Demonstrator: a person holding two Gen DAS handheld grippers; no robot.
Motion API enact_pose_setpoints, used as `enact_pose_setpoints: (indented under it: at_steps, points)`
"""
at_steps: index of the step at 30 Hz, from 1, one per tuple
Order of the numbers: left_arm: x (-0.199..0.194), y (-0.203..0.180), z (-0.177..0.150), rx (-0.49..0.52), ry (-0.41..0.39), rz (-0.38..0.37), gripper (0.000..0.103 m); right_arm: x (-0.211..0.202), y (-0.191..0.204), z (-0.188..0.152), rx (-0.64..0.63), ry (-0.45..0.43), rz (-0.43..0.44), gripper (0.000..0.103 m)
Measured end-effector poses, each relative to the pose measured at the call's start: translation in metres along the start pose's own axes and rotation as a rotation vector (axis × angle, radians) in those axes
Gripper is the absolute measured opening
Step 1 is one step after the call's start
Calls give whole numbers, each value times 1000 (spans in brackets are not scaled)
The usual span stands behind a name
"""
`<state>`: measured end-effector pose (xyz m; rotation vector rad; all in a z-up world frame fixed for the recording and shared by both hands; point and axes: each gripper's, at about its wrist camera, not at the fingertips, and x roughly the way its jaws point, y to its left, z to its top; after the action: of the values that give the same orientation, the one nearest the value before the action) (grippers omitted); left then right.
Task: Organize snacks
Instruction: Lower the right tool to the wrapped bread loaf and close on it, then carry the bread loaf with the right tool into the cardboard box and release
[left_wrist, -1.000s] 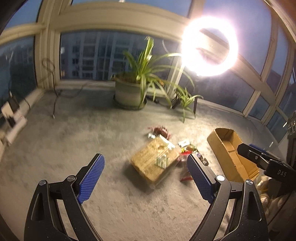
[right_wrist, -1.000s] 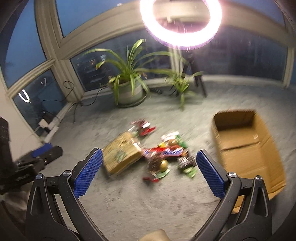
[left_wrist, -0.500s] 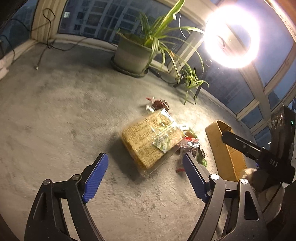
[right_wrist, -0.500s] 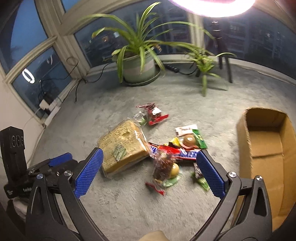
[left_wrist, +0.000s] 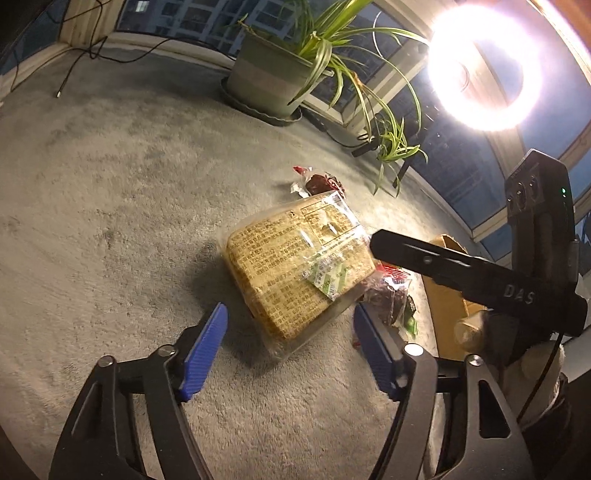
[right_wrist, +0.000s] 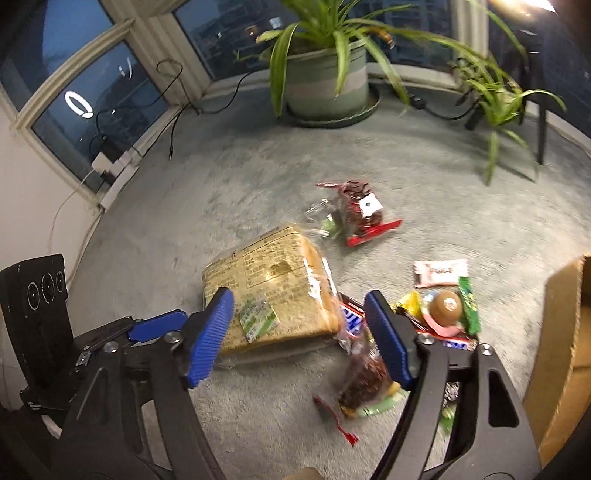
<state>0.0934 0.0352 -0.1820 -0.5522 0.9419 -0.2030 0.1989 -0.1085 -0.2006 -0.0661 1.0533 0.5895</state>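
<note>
The left gripper (left_wrist: 290, 339) hangs just above the carpet (left_wrist: 110, 206) with its jaws wide open and nothing in them. A bag of bread (left_wrist: 295, 266) lies flat on the carpet right in front of it, with the near end of the bag between the two blue pads (left_wrist: 207, 345). The pads are not touching the bag. The right gripper (right_wrist: 299, 334) is also wide open and holds nothing. It hangs over the right end of the same bag of bread (right_wrist: 273, 295), and its pads (right_wrist: 208, 336) sit above the bag, not on it. Just right of the bread there is a small heap of snacks (right_wrist: 436, 314), with a candy bar (right_wrist: 352, 319) poking out from under the bag and a round brown treat (right_wrist: 447, 304) on top of the heap. A dark snack bag (right_wrist: 365, 380) lies on the carpet just below the right pad. Another red snack bag (right_wrist: 358, 210) lies by itself on the carpet beyond the bread, toward the big potted plant (right_wrist: 328, 77). A cardboard box (right_wrist: 557, 354) stands open at the right side of the carpet, near the heap. A bright ring lamp (left_wrist: 484, 70) shines by the windows behind a smaller plant (left_wrist: 395, 147).
</note>
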Motion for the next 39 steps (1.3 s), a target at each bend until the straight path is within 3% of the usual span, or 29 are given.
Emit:
enact_pose_setpoints:
  at_steps: [6, 14, 27, 39]
  points:
    - [10, 3, -1, -11, 13, -8, 56, 21, -6, 5, 20, 62, 39, 58]
    - [20, 7, -1, -13, 14, 0, 47, 28, -6, 8, 7, 84, 56, 55]
    - [7, -3, 0, 35, -35, 46, 47, 14, 1, 2, -14, 63, 77, 49]
    - [-18, -41, -6, 123, -93, 36, 47, -45, -8, -14, -2, -26, 71, 49]
